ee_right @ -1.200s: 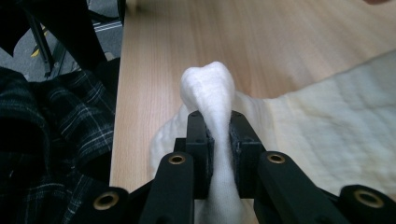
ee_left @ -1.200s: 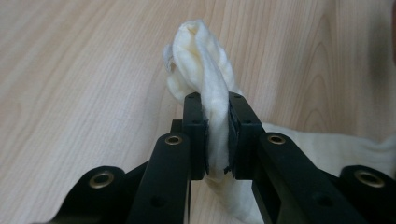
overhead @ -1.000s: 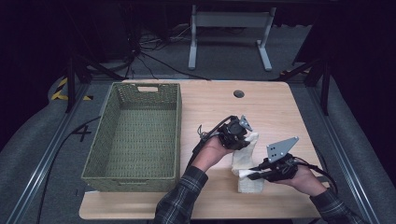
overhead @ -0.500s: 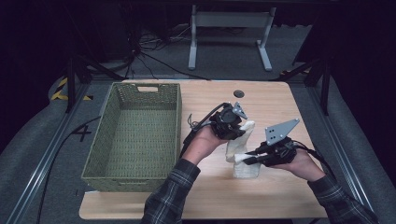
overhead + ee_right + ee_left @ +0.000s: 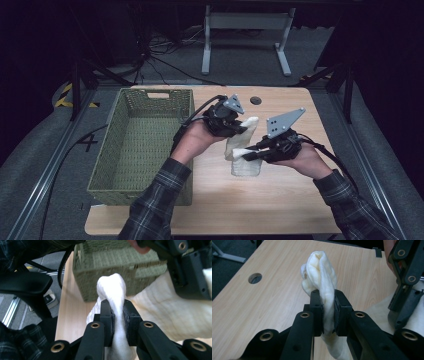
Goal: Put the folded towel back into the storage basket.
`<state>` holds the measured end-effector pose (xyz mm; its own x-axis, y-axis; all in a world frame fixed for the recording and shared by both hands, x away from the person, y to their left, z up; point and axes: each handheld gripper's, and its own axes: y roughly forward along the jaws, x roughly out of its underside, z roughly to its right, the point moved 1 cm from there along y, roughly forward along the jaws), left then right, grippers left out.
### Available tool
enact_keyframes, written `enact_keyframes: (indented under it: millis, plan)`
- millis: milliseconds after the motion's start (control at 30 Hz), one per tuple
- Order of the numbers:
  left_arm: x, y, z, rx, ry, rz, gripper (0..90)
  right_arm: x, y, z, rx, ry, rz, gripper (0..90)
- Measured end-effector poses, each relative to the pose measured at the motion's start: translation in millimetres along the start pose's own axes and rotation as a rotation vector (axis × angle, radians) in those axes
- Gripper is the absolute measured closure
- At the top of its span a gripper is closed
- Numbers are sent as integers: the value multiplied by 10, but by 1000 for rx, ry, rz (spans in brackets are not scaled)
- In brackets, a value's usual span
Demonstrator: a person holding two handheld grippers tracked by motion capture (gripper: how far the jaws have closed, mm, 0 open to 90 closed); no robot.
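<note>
Now the left tool [image 5: 243, 126] pinches the white cloth [image 5: 246, 162]; the right tool [image 5: 248, 155] clamps another fold

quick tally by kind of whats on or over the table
cream cloth: 1
green woven basket: 1
tongs, left and right, each clamped on the cloth: 2
total: 4

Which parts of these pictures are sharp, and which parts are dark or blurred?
High view: the table is lit, the floor around it nearly black. Left gripper view: the cloth is sharp, the black fingers lose detail. Right gripper view: the basket behind is soft, and the cloth looks slightly overexposed.
</note>
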<state>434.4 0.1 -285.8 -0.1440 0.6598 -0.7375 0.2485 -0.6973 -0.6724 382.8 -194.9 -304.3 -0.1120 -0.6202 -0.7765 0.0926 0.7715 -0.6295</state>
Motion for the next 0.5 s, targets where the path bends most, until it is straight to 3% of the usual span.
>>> enact_keyframes:
  millis: [300,500]
  plan:
    - [165,-391,-227,-17,26,16,804,-464,173,46,20,-26,17,811]
    - [354,-608,-355,-15,32,30,803,-731,356,67,14,-37,30,811]
